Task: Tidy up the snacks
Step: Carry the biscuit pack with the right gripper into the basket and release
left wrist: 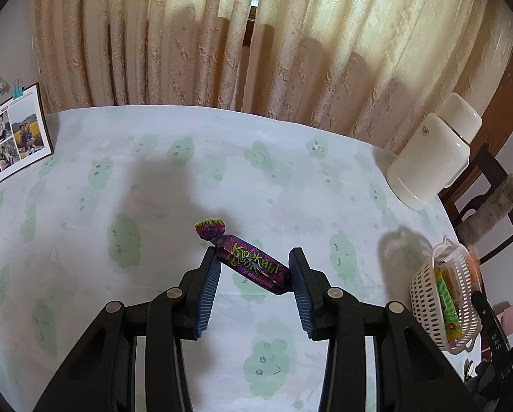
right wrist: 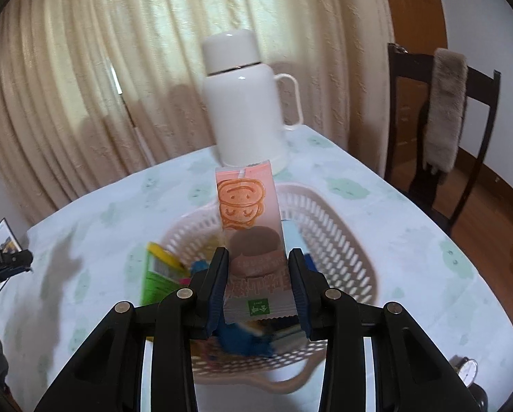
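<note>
The right gripper [right wrist: 258, 285] clamps a pink snack packet [right wrist: 253, 240] over the basket [right wrist: 342, 240] (already holding snacks); lower it inside the rim before letting go. The left gripper [left wrist: 254, 274] pinches a purple candy [left wrist: 253, 261] above the table [left wrist: 290, 178], well apart from the basket.

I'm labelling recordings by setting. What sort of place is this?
Most likely a home dining room: a table under a white cloth printed with green clouds, cream pleated curtains over a window, a dark wooden chair, and a white insulated jug.
</note>
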A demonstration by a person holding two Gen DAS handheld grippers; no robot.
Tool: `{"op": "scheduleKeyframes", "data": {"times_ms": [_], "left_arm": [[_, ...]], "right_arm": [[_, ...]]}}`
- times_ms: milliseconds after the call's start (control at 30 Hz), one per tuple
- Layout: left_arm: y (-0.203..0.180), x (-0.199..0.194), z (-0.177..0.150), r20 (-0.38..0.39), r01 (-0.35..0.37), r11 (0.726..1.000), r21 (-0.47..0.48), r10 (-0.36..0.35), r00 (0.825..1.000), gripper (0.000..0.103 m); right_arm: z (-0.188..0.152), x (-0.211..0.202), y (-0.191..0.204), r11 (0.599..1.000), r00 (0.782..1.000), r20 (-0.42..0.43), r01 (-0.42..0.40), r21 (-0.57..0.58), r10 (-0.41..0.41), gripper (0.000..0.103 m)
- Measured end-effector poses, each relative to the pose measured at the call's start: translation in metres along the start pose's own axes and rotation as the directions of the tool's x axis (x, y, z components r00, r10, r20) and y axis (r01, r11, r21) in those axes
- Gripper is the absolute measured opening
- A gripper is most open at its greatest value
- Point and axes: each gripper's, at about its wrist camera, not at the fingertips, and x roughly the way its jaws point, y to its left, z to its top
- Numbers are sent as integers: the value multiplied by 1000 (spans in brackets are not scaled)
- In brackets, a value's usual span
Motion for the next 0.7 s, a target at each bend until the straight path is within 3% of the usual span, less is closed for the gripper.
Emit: {"op": "scheduleKeyframes", "data": {"times_ms": [67, 133, 200, 367, 533, 700], "left_arm": [[-2, 1, -1, -4, 4, 1000, 7, -4, 1000, 38], [-5, 2, -2, -5, 5, 1000, 12, -5, 1000, 38], [-7, 2, -3, -7, 9, 1000, 20, -9, 1000, 38], [-15, 2, -5, -13, 43, 998, 38, -43, 999, 38], [-31, -5, -11, -3, 100, 991, 83, -100, 995, 38], [-56, -16, -20, -6, 183, 970, 158, -185, 983, 38]], "right_arm": [[0, 1, -5, 1000, 1000, -5, 11, 12, -11, 40], [1, 4, -8, 1000, 1000, -3, 17, 20, -17, 51], [-1, 1, -9, 999, 999, 16, 31, 24, -31, 54], [-7, -8, -15, 995, 991, 96, 95, 43, -99, 54], [-19, -14, -23, 979, 961, 190, 187, 85, -200, 54], [-24, -23, -25, 982, 955, 236, 159, 105, -180, 54]]}}
